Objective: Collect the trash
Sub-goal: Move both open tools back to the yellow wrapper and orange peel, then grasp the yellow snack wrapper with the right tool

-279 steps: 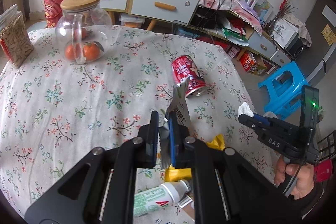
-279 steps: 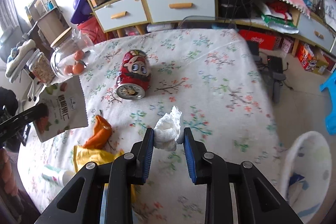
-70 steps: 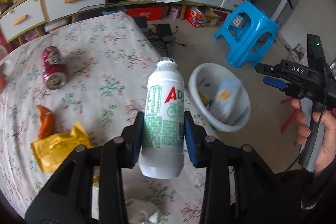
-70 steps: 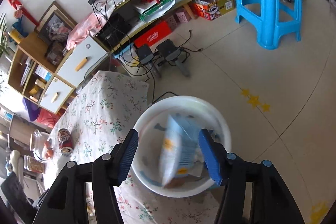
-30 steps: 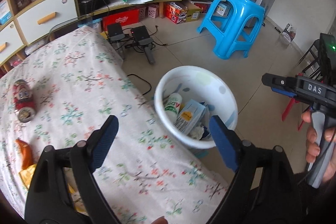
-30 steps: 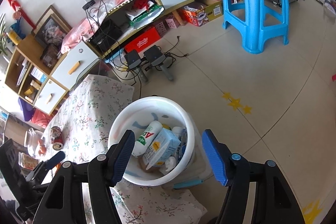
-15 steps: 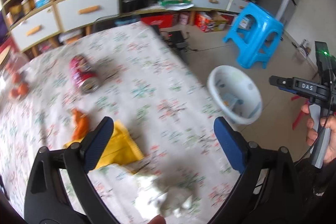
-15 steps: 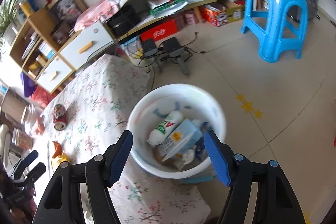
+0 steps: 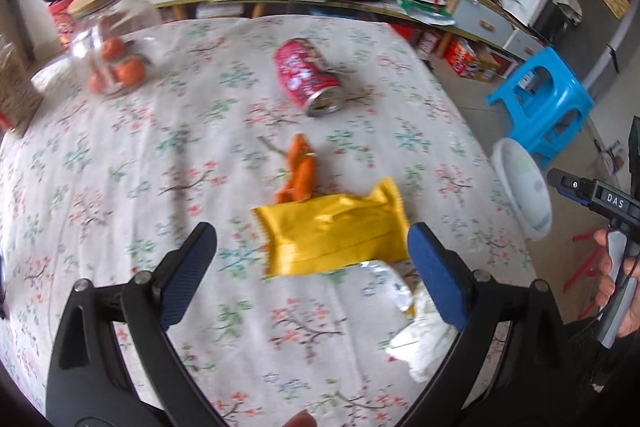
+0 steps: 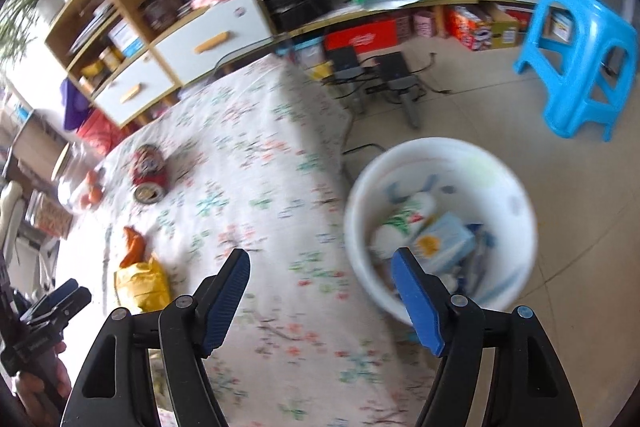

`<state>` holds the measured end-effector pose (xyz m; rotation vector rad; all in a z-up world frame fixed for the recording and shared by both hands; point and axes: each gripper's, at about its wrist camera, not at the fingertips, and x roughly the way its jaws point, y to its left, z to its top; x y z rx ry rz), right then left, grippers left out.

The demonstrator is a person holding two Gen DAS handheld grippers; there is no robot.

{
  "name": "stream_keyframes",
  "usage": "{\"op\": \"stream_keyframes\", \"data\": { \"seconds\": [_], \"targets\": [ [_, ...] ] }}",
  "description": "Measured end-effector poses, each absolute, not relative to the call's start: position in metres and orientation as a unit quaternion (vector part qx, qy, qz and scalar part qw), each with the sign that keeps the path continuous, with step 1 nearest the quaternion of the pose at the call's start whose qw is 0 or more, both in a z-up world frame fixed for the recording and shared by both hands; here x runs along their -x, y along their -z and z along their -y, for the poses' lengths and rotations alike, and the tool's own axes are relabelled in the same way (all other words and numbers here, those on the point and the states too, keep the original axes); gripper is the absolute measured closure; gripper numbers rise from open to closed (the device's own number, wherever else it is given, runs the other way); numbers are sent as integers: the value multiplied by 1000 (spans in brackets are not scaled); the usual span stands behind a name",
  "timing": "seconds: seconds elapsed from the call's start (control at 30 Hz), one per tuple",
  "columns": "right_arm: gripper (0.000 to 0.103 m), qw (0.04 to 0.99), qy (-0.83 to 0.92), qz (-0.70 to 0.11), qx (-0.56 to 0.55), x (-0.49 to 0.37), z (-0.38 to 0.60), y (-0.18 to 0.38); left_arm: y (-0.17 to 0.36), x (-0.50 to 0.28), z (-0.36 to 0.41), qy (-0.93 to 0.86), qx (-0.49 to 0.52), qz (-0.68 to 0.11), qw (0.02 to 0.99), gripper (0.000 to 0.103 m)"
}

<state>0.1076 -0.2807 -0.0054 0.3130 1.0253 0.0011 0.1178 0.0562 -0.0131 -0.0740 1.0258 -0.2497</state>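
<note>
Left gripper point(image 9: 310, 259): my jaws gaped wide, empty, above the yellow wrapper point(image 9: 332, 231).
Yellow wrapper: crinkled, flat on the floral tablecloth point(image 9: 120, 155).
Right gripper point(image 10: 322, 291): wide apart, empty, near the white bin point(image 10: 516, 187).

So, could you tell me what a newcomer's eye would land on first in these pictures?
Probably the bright yellow wrapper, lying on the floral tablecloth right ahead of the left gripper, whose jaws stand wide open. Behind it lie an orange scrap and a red can tipped on its side. In the right wrist view, the white bin beside the table, already holding a bottle and a carton, shows past the open right gripper.
</note>
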Motion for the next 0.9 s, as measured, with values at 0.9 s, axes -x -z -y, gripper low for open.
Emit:
{"op": "stream_keyframes", "data": {
  "seconds": [0.9],
  "targets": [
    [67,817,-156,-554,-45,-157,89,73,24,-112,-143,12,47,-483,874,1]
  ]
}}
